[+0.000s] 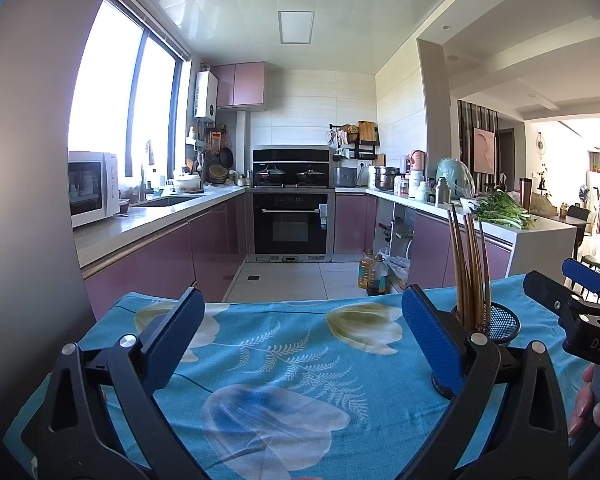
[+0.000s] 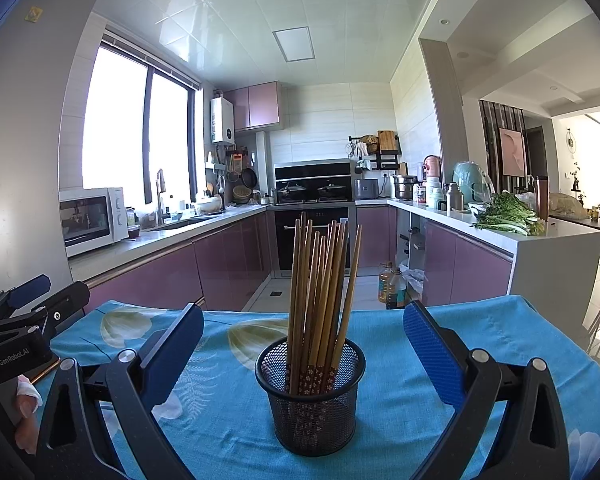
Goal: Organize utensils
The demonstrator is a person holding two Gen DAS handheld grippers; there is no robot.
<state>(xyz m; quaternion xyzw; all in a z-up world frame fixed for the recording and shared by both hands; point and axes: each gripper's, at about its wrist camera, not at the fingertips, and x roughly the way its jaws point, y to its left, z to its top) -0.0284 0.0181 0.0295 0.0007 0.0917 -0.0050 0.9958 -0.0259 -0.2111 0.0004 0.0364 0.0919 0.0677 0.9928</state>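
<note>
A black mesh holder (image 2: pixel 310 396) stands upright on the blue floral tablecloth (image 2: pixel 480 336), holding several wooden chopsticks (image 2: pixel 320 288) with patterned red ends. My right gripper (image 2: pixel 304 344) is open and empty, its blue pads on either side of the holder without touching it. In the left wrist view the holder (image 1: pixel 500 322) and chopsticks (image 1: pixel 470 268) sit behind the right finger. My left gripper (image 1: pixel 302 336) is open and empty over bare cloth, left of the holder. Each gripper shows at the edge of the other's view.
The table's far edge (image 1: pixel 300 302) drops to the kitchen floor. Beyond are purple cabinets, an oven (image 1: pixel 290 224), a microwave (image 1: pixel 92 188), oil bottles (image 1: pixel 374 274) on the floor and greens (image 1: pixel 500 208) on the right counter.
</note>
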